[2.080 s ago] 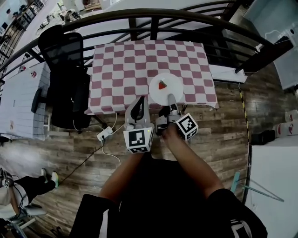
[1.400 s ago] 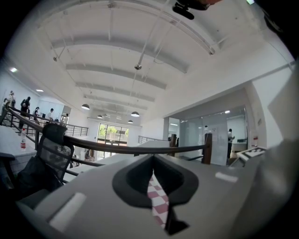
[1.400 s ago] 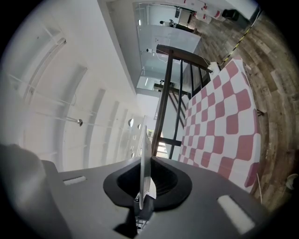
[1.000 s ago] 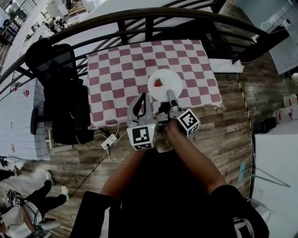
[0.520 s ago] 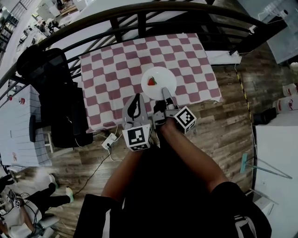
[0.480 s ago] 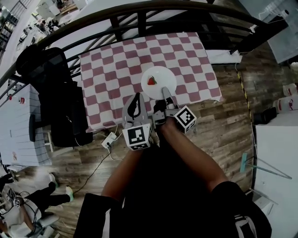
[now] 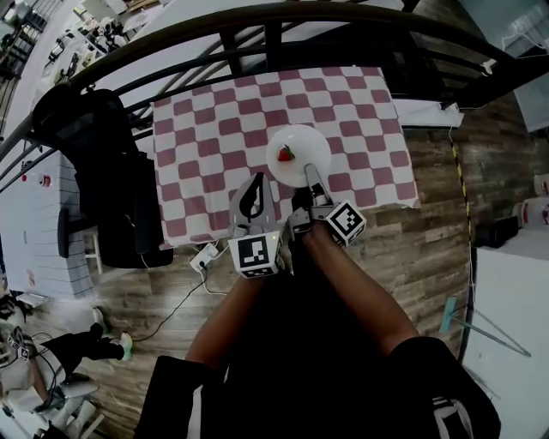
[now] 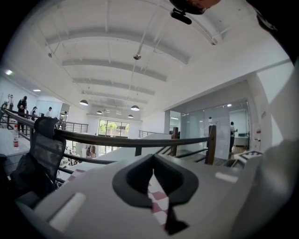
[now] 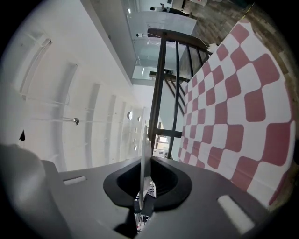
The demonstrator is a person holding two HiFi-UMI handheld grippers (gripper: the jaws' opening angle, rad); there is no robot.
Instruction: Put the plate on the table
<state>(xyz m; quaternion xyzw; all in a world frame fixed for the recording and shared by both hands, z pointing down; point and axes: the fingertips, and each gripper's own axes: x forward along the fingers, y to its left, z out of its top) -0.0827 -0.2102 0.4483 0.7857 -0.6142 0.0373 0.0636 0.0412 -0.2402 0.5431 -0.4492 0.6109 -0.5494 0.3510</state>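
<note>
Right gripper (image 7: pixel 310 175) (image 9: pixel 142 179): jaws nearly together, clamped on the near rim of the white plate (image 7: pixel 302 142) (image 9: pixel 144 149). In the right gripper view the rim shows edge-on as a thin pale line between the pads

Plate is over the near half of the table's checked red and white cloth (image 7: pixel 214 137), a little right of its middle. Contact with the cloth not determinable. A small red strawberry (image 7: pixel 286 153) lies on the plate, left of its centre

Left gripper (image 7: pixel 259 183) (image 8: pixel 152 182): jaws closed together, only a sliver of cloth seen past them, nothing held. It sits just left of the right gripper, over the cloth's near edge

Black chair (image 7: pixel 103 171) at the table's left side; dark railing (image 7: pixel 257 21) behind the table
</note>
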